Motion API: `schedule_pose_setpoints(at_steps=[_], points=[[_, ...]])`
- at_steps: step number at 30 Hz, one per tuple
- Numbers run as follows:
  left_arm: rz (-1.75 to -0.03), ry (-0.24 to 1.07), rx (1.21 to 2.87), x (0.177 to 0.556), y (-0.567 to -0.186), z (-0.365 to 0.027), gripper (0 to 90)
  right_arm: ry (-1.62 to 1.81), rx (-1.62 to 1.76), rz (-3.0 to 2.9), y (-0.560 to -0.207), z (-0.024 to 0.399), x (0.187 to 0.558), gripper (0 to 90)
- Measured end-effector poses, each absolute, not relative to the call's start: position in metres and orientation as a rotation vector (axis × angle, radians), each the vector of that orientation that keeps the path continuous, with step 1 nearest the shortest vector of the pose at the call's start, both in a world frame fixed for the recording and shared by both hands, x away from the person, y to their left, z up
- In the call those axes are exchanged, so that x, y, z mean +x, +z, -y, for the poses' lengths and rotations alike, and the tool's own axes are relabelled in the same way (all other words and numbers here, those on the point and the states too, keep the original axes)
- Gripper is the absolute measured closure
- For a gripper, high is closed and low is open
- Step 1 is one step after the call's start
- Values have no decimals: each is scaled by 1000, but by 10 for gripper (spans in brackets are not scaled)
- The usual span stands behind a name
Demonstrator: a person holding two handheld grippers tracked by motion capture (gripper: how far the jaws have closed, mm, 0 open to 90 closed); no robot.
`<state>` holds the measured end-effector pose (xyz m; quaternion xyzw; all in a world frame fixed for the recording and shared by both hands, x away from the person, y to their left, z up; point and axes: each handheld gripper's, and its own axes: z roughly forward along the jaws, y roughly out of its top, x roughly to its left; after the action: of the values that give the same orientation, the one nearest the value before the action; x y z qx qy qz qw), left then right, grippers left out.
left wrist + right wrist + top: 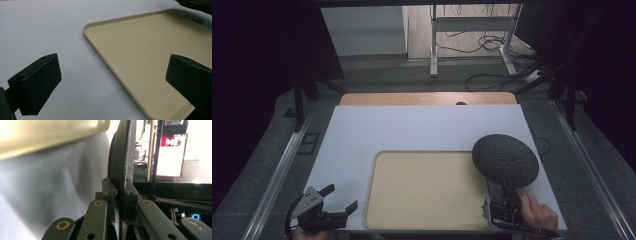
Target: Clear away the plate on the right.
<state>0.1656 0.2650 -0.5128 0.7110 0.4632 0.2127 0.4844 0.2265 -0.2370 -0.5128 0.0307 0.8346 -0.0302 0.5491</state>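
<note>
right tool [503, 192] clamped on dark round plate [505, 160], apparently tilted | left tool [343, 199] jaws apart | beige tray [382, 200] between them on white bench [412, 130]

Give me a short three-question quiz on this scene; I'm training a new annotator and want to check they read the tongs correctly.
1. True or false: the right tongs are clamped on the rim of the dark round plate.
2. Which colour is the tray? A) red B) beige C) green
3. What do the left tongs hold?

Key:
1. True; in the right gripper view the jaws press on both faces of the plate's edge.
2. B.
3. Nothing; their jaws stand wide apart above the white table, by the tray's left edge.
</note>
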Motion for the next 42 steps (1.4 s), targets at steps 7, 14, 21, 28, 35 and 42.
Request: schedule_pose_setpoints(at_steps=[7, 14, 21, 28, 35, 42], points=[[-1126, 510, 1738, 167, -513, -265, 0, -6, 25, -1968, -510, 222, 224, 827], [-1121, 502, 1758, 168, -513, -263, 0, 31, -27, -1970, -510, 205, 219, 822], [-1119, 499, 1762, 169, -513, -263, 0, 58, -58, -1975, -513, 190, 217, 823], [-1115, 501, 1762, 170, -513, -263, 0, 78, -107, -1977, -516, 176, 215, 822], [-1113, 500, 1762, 171, -513, -262, 0, 118, -155, -1975, -521, 162, 213, 820], [-1115, 494, 1763, 172, -514, -262, 0, 125, -174, -1977, -524, 148, 209, 818]])
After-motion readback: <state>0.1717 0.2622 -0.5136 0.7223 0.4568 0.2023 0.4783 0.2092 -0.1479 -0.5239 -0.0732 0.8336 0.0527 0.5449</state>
